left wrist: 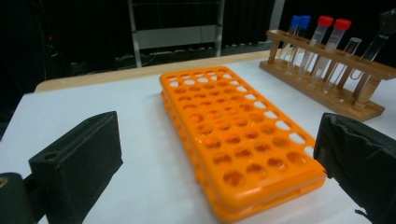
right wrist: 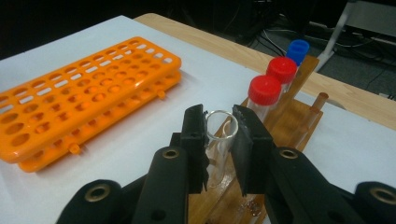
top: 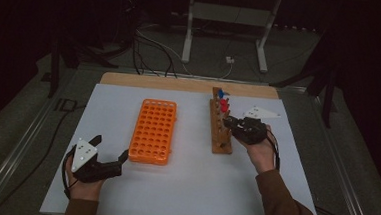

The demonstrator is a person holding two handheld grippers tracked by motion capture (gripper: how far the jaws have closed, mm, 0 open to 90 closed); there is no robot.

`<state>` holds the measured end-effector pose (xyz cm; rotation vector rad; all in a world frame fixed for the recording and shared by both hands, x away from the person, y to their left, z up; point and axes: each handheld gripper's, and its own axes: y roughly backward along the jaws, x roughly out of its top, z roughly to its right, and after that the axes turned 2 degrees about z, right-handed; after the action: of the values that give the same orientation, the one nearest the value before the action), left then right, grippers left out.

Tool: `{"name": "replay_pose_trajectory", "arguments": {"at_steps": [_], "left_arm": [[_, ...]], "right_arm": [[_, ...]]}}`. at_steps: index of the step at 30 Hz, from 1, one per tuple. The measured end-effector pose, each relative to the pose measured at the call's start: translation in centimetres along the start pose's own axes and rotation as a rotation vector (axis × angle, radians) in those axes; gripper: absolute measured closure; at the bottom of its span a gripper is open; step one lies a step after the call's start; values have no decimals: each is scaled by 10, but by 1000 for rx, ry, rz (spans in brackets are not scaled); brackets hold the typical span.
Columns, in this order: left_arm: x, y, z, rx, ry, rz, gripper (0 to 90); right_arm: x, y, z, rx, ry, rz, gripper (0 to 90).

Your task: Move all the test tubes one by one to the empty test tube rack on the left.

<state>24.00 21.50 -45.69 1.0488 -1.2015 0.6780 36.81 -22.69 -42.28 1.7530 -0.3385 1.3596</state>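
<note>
High view: the right gripper is reaching over the wooden rack, right of the orange rack; the left gripper is resting near the table's left edge.

Left gripper view: its jaws are standing released, nothing between them.

Right gripper view: the pads are clamping an uncapped glass tube just under its rim. It is probably light, slick and breakable, so a gentle grip near the top seems best.

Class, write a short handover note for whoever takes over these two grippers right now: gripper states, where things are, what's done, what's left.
Right gripper: shut on the uncapped clear tube, just above the wooden rack.
Left gripper: open, holding nothing, beside the orange rack.
Capped tubes stand in the wooden rack.
Done: tube gripped.
Left: probably move it into the orange rack, whose visible holes hold nothing.
</note>
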Motion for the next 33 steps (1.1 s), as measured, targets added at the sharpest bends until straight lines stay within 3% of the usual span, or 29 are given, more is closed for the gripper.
{"name": "replay_pose_trajectory", "arguments": {"at_steps": [6, 14, 20, 29, 33], "left_arm": [[20, -16, 15, -41, -21, 24, 15], [42, -48, 47, -118, -72, 17, 15], [58, -69, 69, -165, -87, 36, 15], [63, -94, 93, -210, -114, 11, 43], [64, -101, 100, -230, -119, -2, 62]], "right_arm": [[15, 5, 0, 8, 5, -3, 762], [26, 11, -5, 18, 18, 4, 762], [31, 12, -10, 46, 11, 5, 762], [37, -1, -36, 135, 39, -17, 760], [39, -3, -43, 152, 49, -22, 760]]}}
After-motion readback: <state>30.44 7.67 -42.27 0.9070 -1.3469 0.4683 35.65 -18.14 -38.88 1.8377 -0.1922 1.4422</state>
